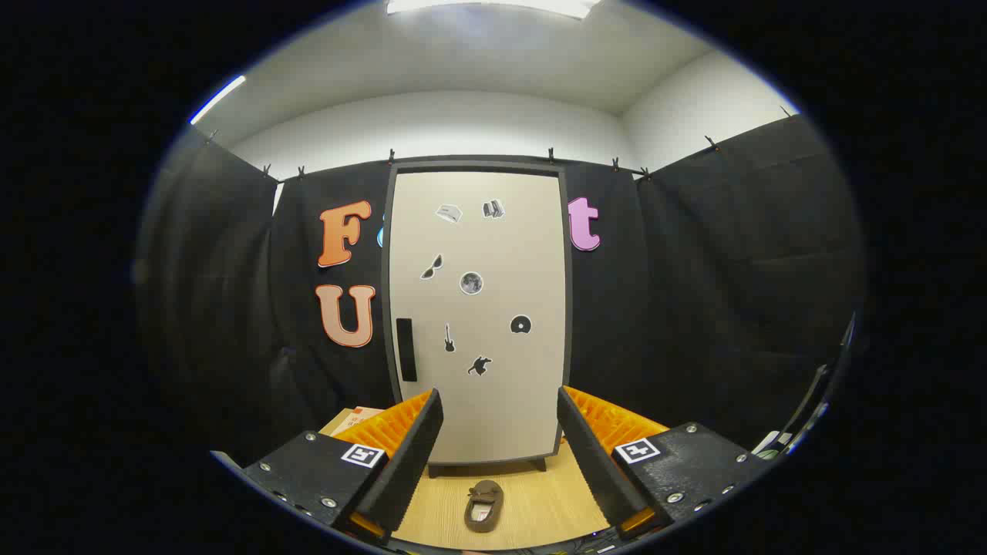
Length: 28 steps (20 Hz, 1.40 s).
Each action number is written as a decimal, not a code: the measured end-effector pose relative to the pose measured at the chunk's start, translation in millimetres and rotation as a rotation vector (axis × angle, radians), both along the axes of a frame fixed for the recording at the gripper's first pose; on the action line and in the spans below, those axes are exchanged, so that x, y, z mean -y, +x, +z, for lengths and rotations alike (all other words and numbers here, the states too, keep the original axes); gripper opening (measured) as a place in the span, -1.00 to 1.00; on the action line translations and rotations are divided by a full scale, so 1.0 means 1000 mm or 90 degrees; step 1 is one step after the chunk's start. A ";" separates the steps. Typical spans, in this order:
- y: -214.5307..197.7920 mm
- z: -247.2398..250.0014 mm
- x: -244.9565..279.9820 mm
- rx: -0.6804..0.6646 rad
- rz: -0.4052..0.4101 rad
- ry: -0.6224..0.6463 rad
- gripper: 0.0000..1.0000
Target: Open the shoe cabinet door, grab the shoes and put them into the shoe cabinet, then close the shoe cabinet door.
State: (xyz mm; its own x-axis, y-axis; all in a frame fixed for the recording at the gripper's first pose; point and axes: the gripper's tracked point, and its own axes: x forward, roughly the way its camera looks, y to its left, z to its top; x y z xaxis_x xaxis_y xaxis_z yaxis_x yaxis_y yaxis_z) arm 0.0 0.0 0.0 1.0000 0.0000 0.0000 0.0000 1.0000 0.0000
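Ahead of the gripper (500, 432), as seen from the gripper view, the following is recorded.

Item one: shoe cabinet (478, 308), upright against the booth wall, standing on short dark feet on a pale wooden floor (540, 501). Its door is shut; the task is judged not yet begun. A dark vertical handle (406, 349) is set near the door's left edge, at mid height. Small stickers (471, 283) are scattered over the door panel.

Item two: one shoe (484, 506), brown, lying on the floor in front of the cabinet, between the two fingers and well short of the door. It is judged light and soft, with a yielding upper; a hold across the opening or the heel is thought best.

Item three: the gripper's fingers are held wide apart, with nothing between them.

Handling note: the door is judged rigid and light, likely hinged on the right; the handle is the place to be taken, hooked or pinched across its narrow width.
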 end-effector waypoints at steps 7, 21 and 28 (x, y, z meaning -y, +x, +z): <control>0.019 -0.003 -0.016 -0.005 -0.002 -0.008 0.86; 0.056 -0.006 -0.064 -0.003 0.003 -0.018 0.86; 0.101 -0.023 -0.104 -0.024 0.016 -0.017 0.86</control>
